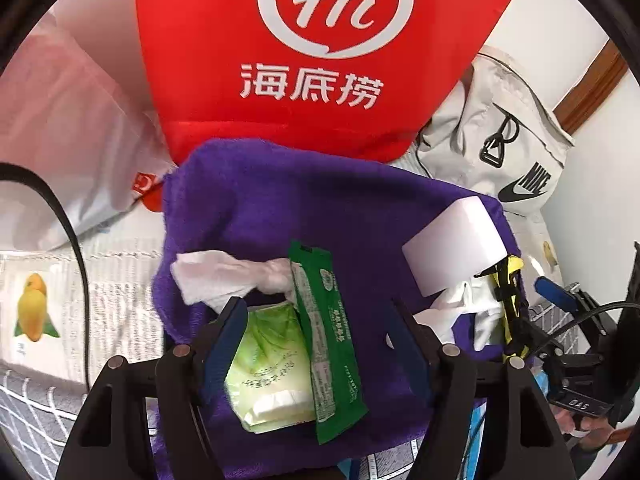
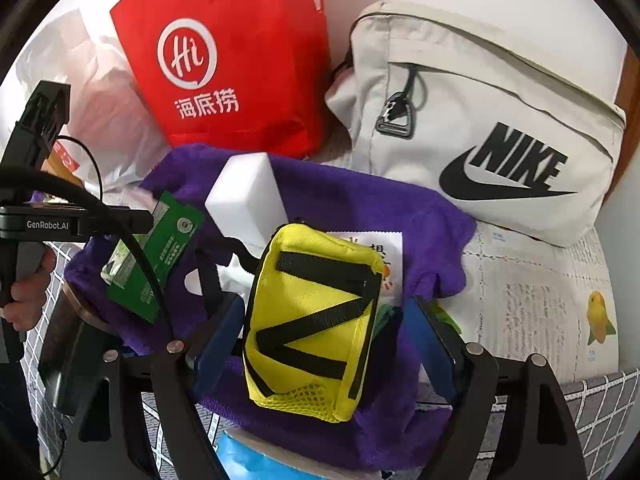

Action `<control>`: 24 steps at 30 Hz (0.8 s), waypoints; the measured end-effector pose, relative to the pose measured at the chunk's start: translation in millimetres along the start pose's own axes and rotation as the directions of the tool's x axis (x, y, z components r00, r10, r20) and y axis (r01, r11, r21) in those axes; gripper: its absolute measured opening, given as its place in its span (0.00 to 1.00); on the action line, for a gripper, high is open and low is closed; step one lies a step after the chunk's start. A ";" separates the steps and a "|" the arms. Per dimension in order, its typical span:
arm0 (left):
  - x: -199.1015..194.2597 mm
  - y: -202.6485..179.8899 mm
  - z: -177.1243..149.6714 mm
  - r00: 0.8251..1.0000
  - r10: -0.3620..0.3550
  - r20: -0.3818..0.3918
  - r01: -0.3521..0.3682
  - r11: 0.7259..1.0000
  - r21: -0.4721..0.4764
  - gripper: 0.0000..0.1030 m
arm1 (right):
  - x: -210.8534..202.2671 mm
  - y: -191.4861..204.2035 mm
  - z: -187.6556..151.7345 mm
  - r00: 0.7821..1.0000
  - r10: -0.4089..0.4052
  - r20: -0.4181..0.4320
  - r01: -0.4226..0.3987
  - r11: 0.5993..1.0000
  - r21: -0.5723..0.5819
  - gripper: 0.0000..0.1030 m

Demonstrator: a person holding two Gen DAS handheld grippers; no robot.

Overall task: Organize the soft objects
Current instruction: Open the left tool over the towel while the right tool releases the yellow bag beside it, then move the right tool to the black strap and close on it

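Left gripper (image 1: 320, 344) agape around green tissue pack (image 1: 272, 364), contact unclear; right gripper (image 2: 328, 344) agape astride yellow pouch (image 2: 312, 320) on purple towel (image 2: 352, 208).

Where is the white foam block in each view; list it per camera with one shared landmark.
Left wrist: white foam block sits right of centre, on the purple towel.
Right wrist: white foam block sits left of centre, behind the yellow pouch.
Shared landmark: the red bag behind the towel.

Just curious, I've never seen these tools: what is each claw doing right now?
Left gripper: open, astride the green tissue pack, not clamping it.
Right gripper: open, around the yellow pouch.
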State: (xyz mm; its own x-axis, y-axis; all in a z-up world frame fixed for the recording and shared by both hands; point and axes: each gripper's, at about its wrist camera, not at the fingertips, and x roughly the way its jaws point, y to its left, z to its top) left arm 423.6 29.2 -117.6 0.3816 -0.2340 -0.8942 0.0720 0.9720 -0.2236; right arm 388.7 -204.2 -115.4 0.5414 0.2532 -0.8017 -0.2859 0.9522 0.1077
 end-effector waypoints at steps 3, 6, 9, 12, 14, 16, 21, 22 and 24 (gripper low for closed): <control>-6.0 -1.9 -1.3 1.000 0.010 0.001 -0.010 1.000 0.008 0.67 | -6.3 -2.7 -0.1 1.000 0.013 0.006 -0.013 1.000 0.010 0.79; -12.6 -1.6 -5.6 1.000 0.005 -0.001 -0.005 1.000 0.011 0.67 | -15.9 -2.8 -2.4 1.000 -0.003 0.023 0.003 1.000 0.016 0.79; -23.8 -1.9 -14.7 1.000 0.007 0.008 -0.007 1.000 0.020 0.67 | -25.2 -0.7 -4.7 0.999 0.010 0.042 -0.011 1.000 0.026 0.79; -42.3 -1.8 -27.4 1.000 0.013 0.017 -0.014 0.999 0.036 0.67 | -42.9 6.3 -12.6 0.997 0.031 0.066 -0.033 0.999 0.020 0.79; -53.5 -2.2 -37.5 1.000 0.007 0.025 -0.008 0.999 0.040 0.67 | -60.8 16.6 -21.6 0.995 0.032 0.089 -0.032 0.999 -0.002 0.79; -65.8 -2.2 -48.6 1.000 -0.006 0.029 0.005 0.999 0.048 0.67 | -78.0 28.7 -33.2 0.992 0.041 0.116 -0.037 0.999 -0.032 0.79; -89.5 -6.1 -78.3 0.999 -0.012 0.049 0.009 0.998 0.065 0.67 | -111.6 62.9 -70.0 0.988 0.072 0.138 -0.056 0.992 -0.115 0.79; -93.6 -5.9 -84.5 0.999 -0.006 0.053 0.002 0.998 0.065 0.67 | -117.1 74.6 -81.8 0.987 0.083 0.134 -0.064 0.988 -0.144 0.78; -100.8 -5.2 -97.7 0.998 0.018 0.064 -0.022 0.997 0.069 0.67 | -121.4 90.6 -99.3 0.988 0.104 0.115 -0.081 0.978 -0.193 0.72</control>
State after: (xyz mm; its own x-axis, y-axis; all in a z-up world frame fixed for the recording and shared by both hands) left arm 294.8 45.7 -64.1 0.4406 -0.2150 -0.8716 0.1266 0.9761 -0.1767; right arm 218.6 -165.7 -66.6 0.5959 0.3690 -0.7132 -0.4758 0.8778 0.0566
